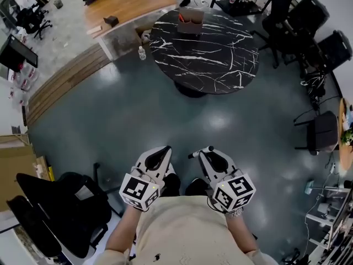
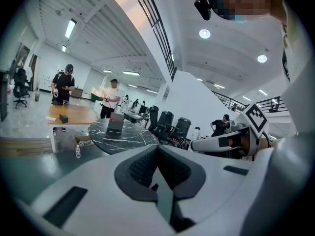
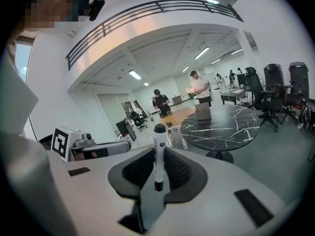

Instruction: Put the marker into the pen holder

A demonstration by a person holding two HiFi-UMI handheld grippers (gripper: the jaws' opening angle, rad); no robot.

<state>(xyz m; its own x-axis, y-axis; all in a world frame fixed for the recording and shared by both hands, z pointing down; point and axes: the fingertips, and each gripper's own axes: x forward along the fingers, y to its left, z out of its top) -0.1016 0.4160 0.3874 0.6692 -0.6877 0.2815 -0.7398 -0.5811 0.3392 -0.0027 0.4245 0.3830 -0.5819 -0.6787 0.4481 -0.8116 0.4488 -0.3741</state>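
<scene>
A white marker with a black cap stands upright between the jaws of my right gripper, which is shut on it. In the head view the marker pokes out to the left of the right gripper. My left gripper is held beside it, close to the person's body, and is shut with nothing in it. The pen holder, a brown box, stands on the far side of a round black marble table, well ahead of both grippers. It also shows small in both gripper views, pen holder and pen holder.
A wooden desk stands left of the table with a water bottle on the floor beside it. Black office chairs are at the right, another chair at the lower left. People stand far behind the table. Grey floor lies between.
</scene>
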